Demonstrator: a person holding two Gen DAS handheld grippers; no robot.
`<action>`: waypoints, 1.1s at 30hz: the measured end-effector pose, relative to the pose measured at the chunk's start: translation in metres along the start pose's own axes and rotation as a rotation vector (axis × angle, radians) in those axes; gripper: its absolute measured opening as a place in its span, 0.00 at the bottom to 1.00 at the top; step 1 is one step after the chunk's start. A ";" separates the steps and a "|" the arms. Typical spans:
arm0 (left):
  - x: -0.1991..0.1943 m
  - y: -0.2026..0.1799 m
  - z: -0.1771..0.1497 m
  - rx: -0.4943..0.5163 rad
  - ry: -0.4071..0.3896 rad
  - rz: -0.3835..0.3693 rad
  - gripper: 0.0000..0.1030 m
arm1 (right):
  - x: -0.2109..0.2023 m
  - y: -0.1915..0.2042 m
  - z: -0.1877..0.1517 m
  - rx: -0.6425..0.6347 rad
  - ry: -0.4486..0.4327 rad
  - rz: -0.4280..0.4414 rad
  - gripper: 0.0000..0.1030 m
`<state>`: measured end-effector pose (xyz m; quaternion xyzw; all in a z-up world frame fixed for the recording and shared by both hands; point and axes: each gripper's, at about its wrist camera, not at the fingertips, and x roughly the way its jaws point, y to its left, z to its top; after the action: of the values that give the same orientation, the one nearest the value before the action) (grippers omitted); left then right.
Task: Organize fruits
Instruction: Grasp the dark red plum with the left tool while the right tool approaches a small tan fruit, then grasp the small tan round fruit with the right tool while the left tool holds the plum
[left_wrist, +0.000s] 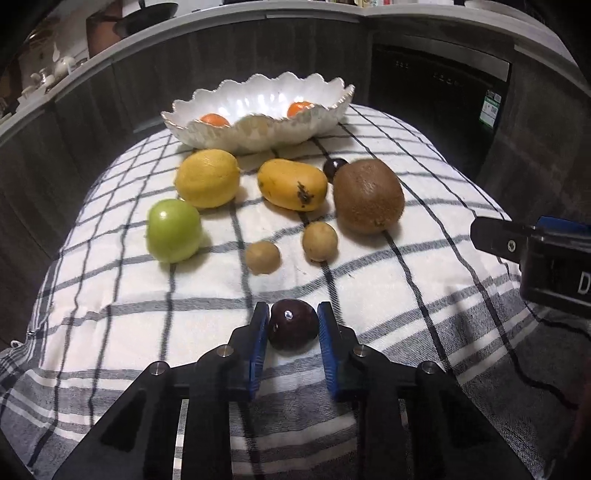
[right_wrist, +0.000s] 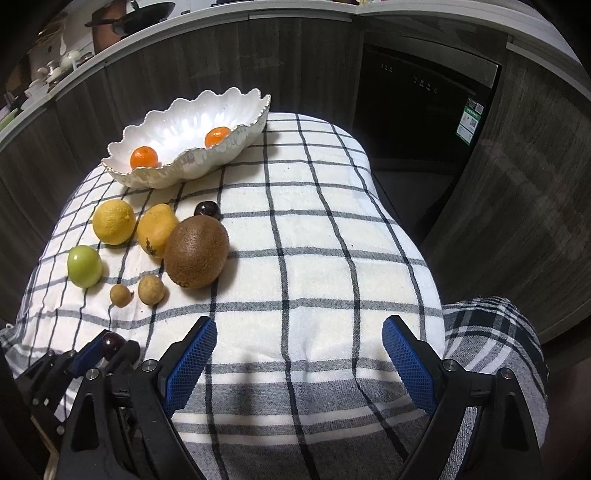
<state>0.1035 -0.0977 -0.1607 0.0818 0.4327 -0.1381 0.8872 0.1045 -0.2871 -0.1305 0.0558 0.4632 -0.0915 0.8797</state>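
My left gripper (left_wrist: 292, 325) is shut on a dark purple plum (left_wrist: 292, 329), low over the checked cloth; it also shows in the right wrist view (right_wrist: 110, 342). A white scalloped bowl (left_wrist: 258, 129) at the back holds two oranges (left_wrist: 215, 120). In front of it lie a lemon (left_wrist: 207, 178), a yellow mango (left_wrist: 292, 184), a kiwi (left_wrist: 368, 195), a green apple (left_wrist: 174, 229), two small tan fruits (left_wrist: 263, 257) and a second dark plum (left_wrist: 334, 168). My right gripper (right_wrist: 299, 354) is open and empty over bare cloth, right of the fruits.
The checked cloth (right_wrist: 314, 229) covers a rounded table that drops off on all sides. Dark wood cabinets and a black appliance (right_wrist: 424, 110) stand behind. A counter at the far left holds pans and crockery.
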 end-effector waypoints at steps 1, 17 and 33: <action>-0.001 0.001 0.001 -0.003 -0.001 0.005 0.26 | 0.000 0.002 0.001 -0.002 -0.001 0.006 0.89; -0.043 0.079 0.010 -0.110 -0.074 0.169 0.26 | 0.014 0.084 0.016 -0.137 0.014 0.168 0.60; -0.035 0.116 0.008 -0.209 -0.063 0.178 0.26 | 0.044 0.125 0.022 -0.177 0.080 0.183 0.40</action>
<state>0.1260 0.0163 -0.1250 0.0225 0.4076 -0.0154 0.9128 0.1728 -0.1738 -0.1531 0.0236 0.4969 0.0328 0.8668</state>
